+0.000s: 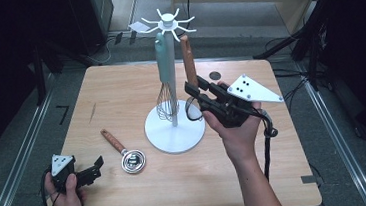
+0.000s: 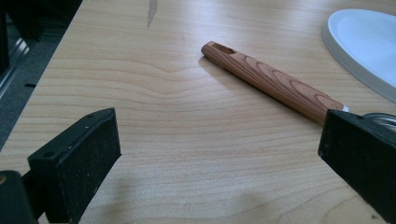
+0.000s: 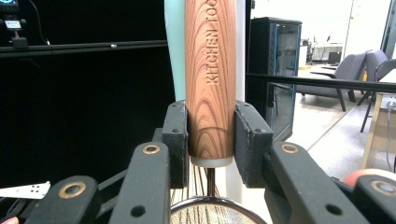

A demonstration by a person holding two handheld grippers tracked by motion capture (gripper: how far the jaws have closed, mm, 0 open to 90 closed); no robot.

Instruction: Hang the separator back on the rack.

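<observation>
right hand-held gripper (image 3: 211, 140) clamping wooden handle (image 3: 210, 79)

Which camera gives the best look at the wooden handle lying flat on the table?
The left gripper view: the wooden handle lies close, showing its grain and hanging hole. The high view shows it small, joined to a round metal head. The right gripper view shows a different, hanging handle.
</observation>
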